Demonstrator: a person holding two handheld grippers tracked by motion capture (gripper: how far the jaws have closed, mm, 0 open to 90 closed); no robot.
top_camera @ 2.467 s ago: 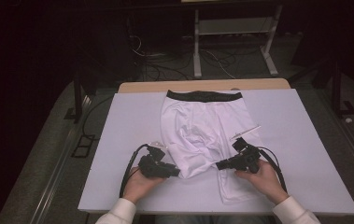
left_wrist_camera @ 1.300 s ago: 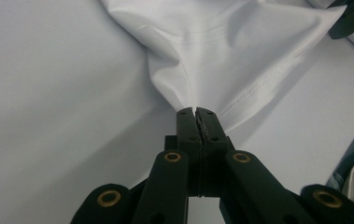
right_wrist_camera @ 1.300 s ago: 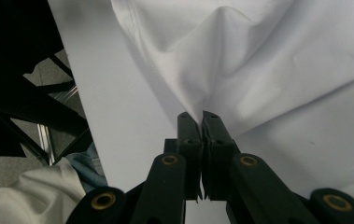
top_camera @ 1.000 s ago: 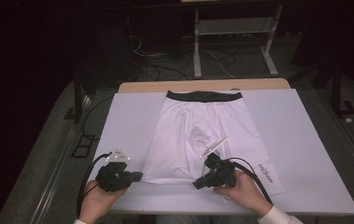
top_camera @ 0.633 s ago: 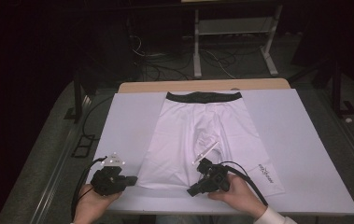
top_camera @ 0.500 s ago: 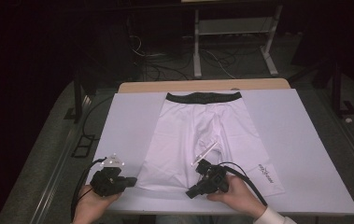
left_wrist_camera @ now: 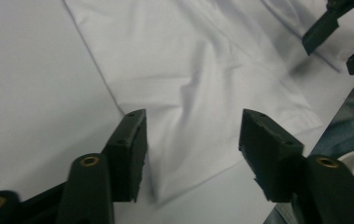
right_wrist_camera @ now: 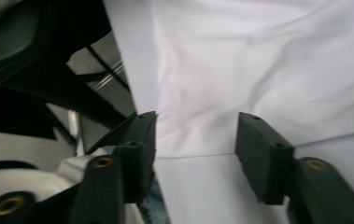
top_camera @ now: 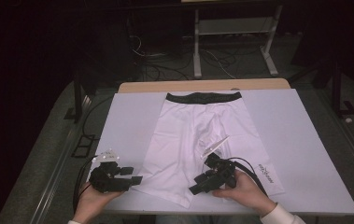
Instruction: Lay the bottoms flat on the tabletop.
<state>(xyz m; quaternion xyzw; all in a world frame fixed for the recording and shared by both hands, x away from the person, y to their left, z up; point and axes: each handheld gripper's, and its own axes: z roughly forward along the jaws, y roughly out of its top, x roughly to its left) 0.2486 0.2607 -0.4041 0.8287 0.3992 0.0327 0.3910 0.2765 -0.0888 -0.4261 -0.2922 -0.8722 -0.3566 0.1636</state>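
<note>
White shorts point(top_camera: 198, 135) with a black waistband point(top_camera: 202, 97) lie flat on the white table cover point(top_camera: 305, 140), legs toward me. My left gripper point(top_camera: 135, 175) stands open beside the outer hem of the left leg. In the left gripper view its jaws point(left_wrist_camera: 191, 126) straddle the hem corner of the shorts point(left_wrist_camera: 202, 60) without closing on it. My right gripper point(top_camera: 197, 184) is open over the inner hem of that same leg. Seen from the right gripper point(right_wrist_camera: 195, 135), the shorts point(right_wrist_camera: 268, 60) end in a hem that runs between the jaws.
The table's near edge point(top_camera: 230, 213) lies just under both hands. A small logo point(top_camera: 265, 170) marks the shorts' right leg. Beyond the table's wooden far edge point(top_camera: 202, 85) stand a metal frame point(top_camera: 230, 32) and floor cables point(top_camera: 156, 60).
The bunched-up legs have been drawn toward me and laid flat. Both grippers came down to the near hem and now stand open; little has moved in the last half second.
</note>
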